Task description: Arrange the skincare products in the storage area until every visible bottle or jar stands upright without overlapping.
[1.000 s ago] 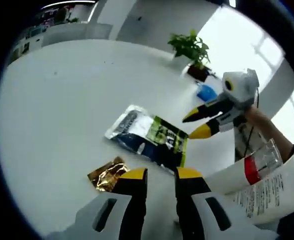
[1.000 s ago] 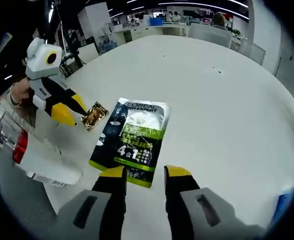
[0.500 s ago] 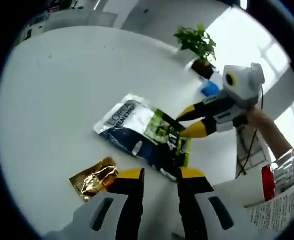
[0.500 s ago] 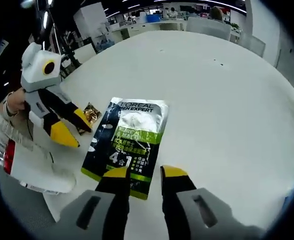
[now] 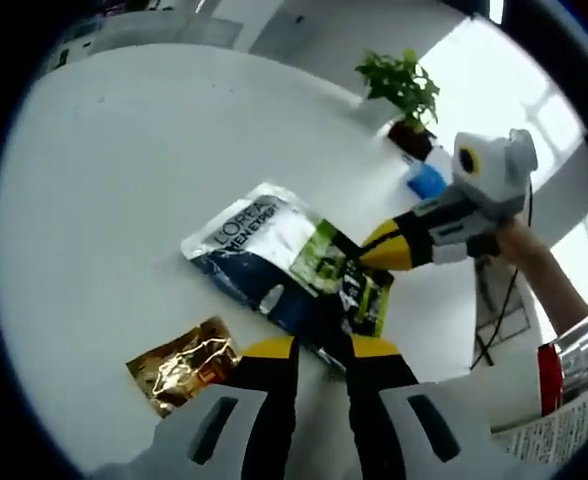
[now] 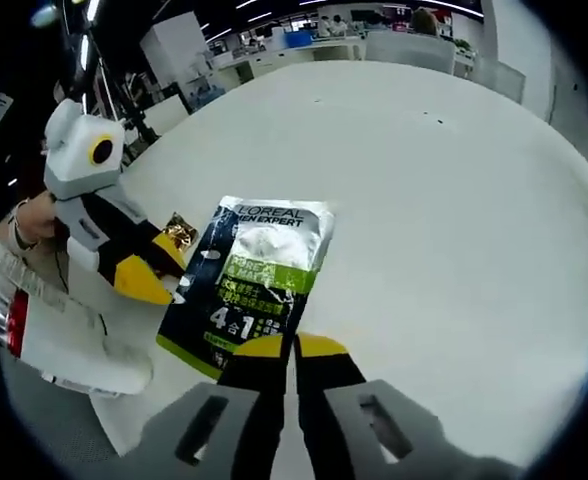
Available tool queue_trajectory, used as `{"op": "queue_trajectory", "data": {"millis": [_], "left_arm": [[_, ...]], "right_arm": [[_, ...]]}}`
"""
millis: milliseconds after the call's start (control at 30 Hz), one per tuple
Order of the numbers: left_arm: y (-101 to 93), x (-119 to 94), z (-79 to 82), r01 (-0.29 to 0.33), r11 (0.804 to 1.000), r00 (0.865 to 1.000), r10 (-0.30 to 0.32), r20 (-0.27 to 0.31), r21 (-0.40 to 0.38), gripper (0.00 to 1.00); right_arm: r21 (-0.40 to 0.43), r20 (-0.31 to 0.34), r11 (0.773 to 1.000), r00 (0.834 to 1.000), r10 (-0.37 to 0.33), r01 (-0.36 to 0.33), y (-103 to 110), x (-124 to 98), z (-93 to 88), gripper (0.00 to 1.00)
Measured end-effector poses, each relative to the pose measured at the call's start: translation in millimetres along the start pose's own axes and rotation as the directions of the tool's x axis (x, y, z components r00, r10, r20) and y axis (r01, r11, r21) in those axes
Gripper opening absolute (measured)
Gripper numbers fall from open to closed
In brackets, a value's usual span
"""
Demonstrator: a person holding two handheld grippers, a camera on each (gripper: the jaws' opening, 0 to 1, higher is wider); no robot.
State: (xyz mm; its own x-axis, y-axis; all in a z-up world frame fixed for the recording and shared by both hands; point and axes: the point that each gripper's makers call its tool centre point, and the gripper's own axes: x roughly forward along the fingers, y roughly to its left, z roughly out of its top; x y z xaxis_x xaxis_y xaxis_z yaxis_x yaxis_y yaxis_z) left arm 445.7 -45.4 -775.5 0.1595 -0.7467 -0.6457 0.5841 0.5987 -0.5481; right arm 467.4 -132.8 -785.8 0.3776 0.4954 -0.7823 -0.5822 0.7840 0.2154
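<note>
The skincare pouch [image 6: 246,283] lies flat on the white counter [image 6: 444,200], a gold sachet [image 5: 182,362] near it. It looks light, limp and slick, best pinched at a sealed edge. The right claw [image 6: 292,347] is nearly closed at its near edge; whether it grips is unclear. The left claw [image 5: 319,348] stands slightly parted.

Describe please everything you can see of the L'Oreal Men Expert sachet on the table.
The L'Oreal Men Expert sachet is a flat, glossy foil-like pack: silver-white top with the brand name, lime-green middle band, dark navy lower part printed "4 in 1" style text. It lies flat on the white table, face up. The right gripper appears closed on its bottom edge. The left gripper tips sit at its side edge, near a small gold foil packet.
</note>
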Motion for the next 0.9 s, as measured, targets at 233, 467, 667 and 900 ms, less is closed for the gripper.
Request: {"op": "queue_trajectory", "data": {"millis": [233,467,667,900], "left_arm": [[7.5,1,5.4,0.017,0.999,1.000,-0.016,0.027,-0.051,0.14],[3.4,-9,24.7,0.071,0.991,0.988,-0.054,0.141,-0.114,0.04],[-3.8,-21,48.0,0.136,0.983,0.968,-0.105,0.229,-0.123,0.05],[-9.3,-31,57.1,0.160,0.980,0.954,-0.124,0.272,-0.116,0.13]], "right_arm": [[0.041,0.026,0.999,1.000,0.005,-0.006,2,-1,-0.4,0.01],[0.118,0.081,0.993,0.997,0.008,-0.018,3,-9,-2.2,0.01],[0.170,0.169,0.984,0.985,0.015,-0.044,7,-20,8.8,0.01],[0.214,0.337,0.975,0.942,-0.013,-0.063,10,-39,35.9,0.01]]}}
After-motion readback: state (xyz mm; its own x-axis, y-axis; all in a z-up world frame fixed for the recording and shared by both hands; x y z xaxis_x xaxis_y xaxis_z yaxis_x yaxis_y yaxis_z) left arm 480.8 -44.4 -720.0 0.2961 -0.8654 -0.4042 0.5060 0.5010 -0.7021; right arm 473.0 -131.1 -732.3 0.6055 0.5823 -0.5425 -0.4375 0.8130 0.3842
